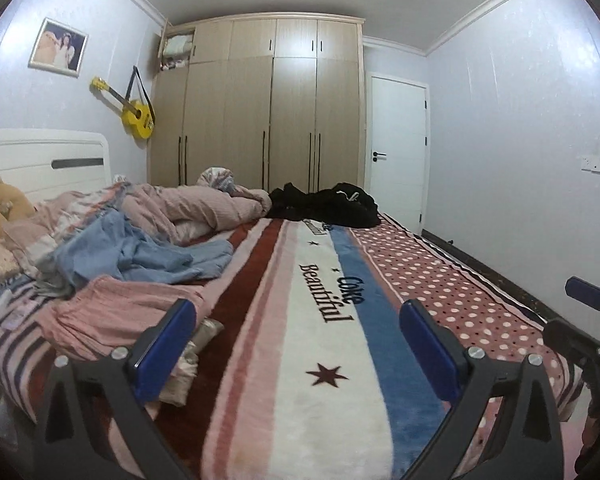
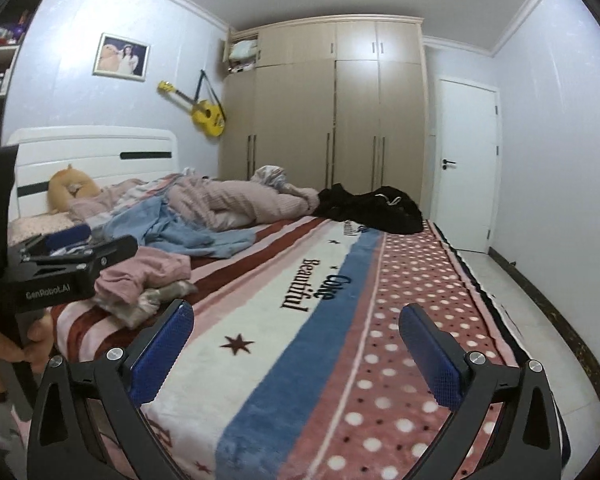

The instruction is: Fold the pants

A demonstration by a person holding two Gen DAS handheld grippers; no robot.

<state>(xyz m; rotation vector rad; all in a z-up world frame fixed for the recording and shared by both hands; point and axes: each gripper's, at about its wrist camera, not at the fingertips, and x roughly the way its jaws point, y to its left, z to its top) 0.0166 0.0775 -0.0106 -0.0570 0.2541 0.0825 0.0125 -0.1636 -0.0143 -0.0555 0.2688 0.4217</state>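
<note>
A: How were the two grippers seen?

B: The left gripper (image 1: 298, 336), with blue-padded fingers, was held above the striped plush blanket (image 1: 332, 360) at the bottom of its own frame, fingers spread wide with nothing between them. The right gripper (image 2: 296, 338) was shown likewise in the lower part of its view, fingers wide apart and empty, over the blue stripe and the pink dotted band of that blanket.

A: Where were the pants found?

B: Which garment was meant could not be told for certain. A crumpled black garment (image 1: 328, 206) was seen at the far end of the bed, in the centre of the left view, well apart from both grippers. A rumpled light blue garment (image 1: 140, 256) was spread at centre left, and a bunched pink garment (image 1: 116, 312) lay just beside the left finger.

A: What else was noticed around them?

B: A heaped pink quilt (image 1: 188, 208) was piled between the blue garment and the black one. An orange plush toy (image 2: 70, 190) was propped against the white headboard (image 2: 96, 152) at middle left of the right view. A yellow guitar (image 1: 134, 114) was hung on the wall in the upper left, beside a beige wooden wardrobe (image 1: 260, 120), with a white door (image 1: 396, 148) to its right.
</note>
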